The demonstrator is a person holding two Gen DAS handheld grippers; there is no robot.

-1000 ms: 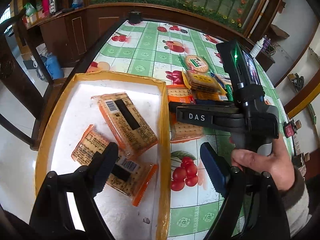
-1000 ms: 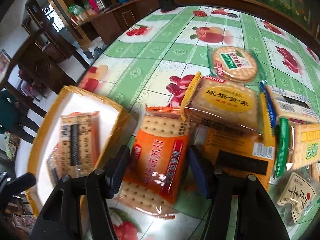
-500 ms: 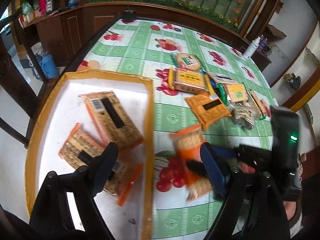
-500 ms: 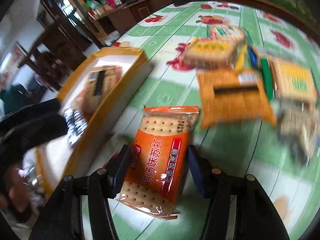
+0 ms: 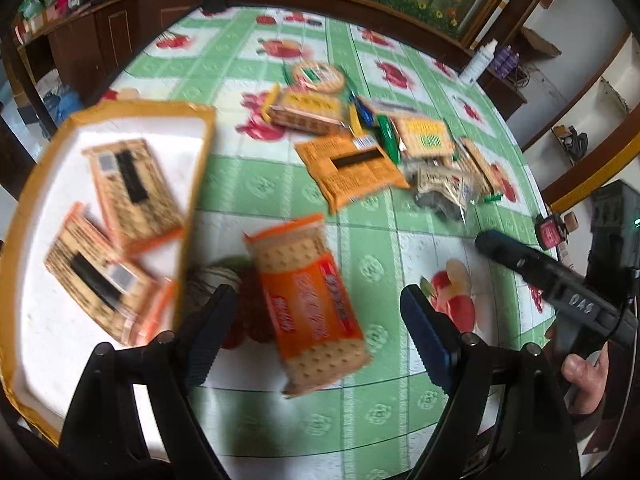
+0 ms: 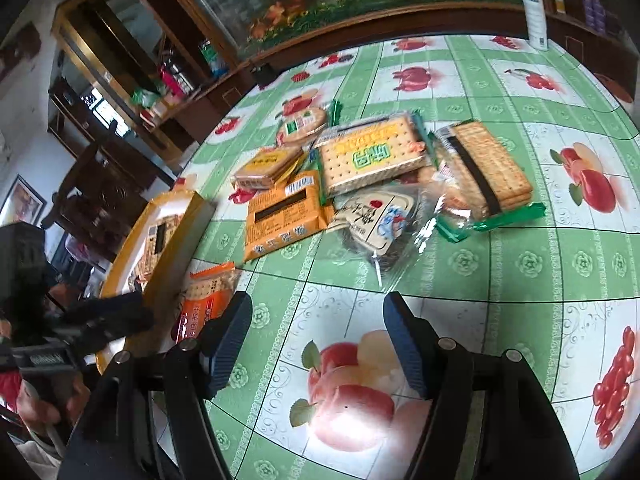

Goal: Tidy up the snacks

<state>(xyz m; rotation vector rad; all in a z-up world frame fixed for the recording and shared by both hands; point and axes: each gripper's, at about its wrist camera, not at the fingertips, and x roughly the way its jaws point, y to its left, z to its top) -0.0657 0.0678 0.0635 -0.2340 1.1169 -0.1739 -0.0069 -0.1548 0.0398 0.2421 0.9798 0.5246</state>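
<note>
Left gripper (image 5: pixel 316 332): we are holding its fingers wide apart, gripping nothing.
Right gripper (image 6: pixel 318 340): we are holding it spread open and empty too.
Orange cracker pack (image 5: pixel 308 300): lying on the tablecloth (image 5: pixel 400 412), just right of the box (image 5: pixel 200 160).
Box: we are seeing two packs inside.
Snack pile (image 6: pixel 360 176): sitting farther off, mid-table.

A white bottle (image 6: pixel 535 20) stands on the wooden ledge (image 6: pixel 400 16) beyond the fruit-print tablecloth (image 6: pixel 520 264).
</note>
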